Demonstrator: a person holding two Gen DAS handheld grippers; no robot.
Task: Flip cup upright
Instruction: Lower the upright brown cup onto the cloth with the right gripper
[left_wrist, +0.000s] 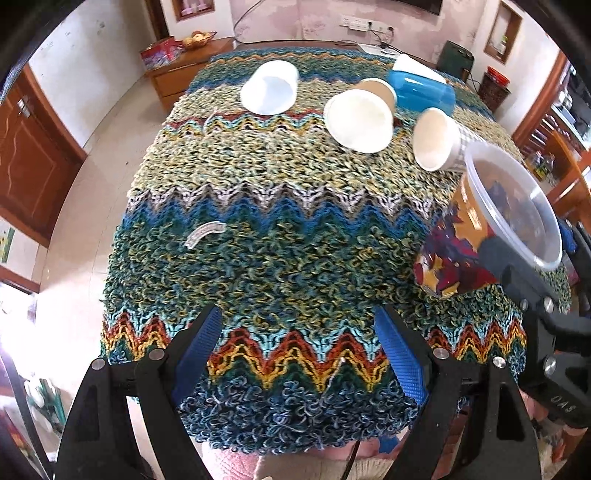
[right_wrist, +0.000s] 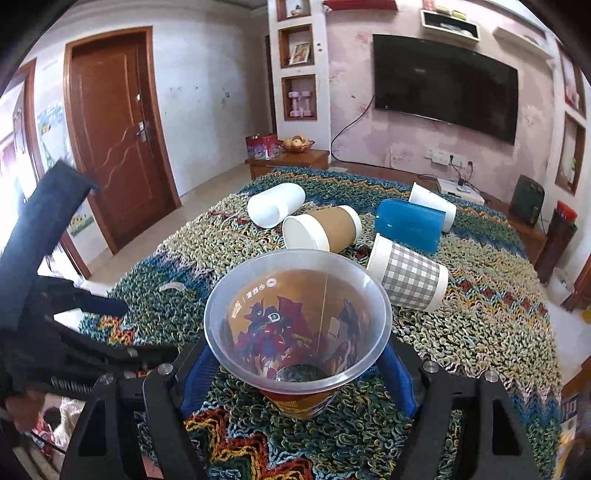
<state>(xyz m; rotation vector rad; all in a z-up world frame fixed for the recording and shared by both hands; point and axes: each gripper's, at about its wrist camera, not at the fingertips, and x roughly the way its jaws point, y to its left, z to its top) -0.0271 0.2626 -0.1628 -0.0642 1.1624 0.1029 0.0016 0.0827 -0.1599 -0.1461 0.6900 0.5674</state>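
Observation:
A clear plastic cup with a printed orange and red sleeve (right_wrist: 295, 332) sits between the blue pads of my right gripper (right_wrist: 295, 369), which is shut on it; its mouth faces up toward the camera, its base near the knitted cloth. The same cup (left_wrist: 480, 229) shows at the right of the left wrist view, tilted, held by the right gripper (left_wrist: 517, 273). My left gripper (left_wrist: 303, 354) is open and empty over the near edge of the table.
Several cups lie on their sides farther back on the knitted cloth (right_wrist: 480, 332): a white one (right_wrist: 275, 205), a brown paper one (right_wrist: 321, 229), a grey checked one (right_wrist: 410, 275), and a blue one (right_wrist: 410, 223) with another white cup (right_wrist: 432, 203) behind it.

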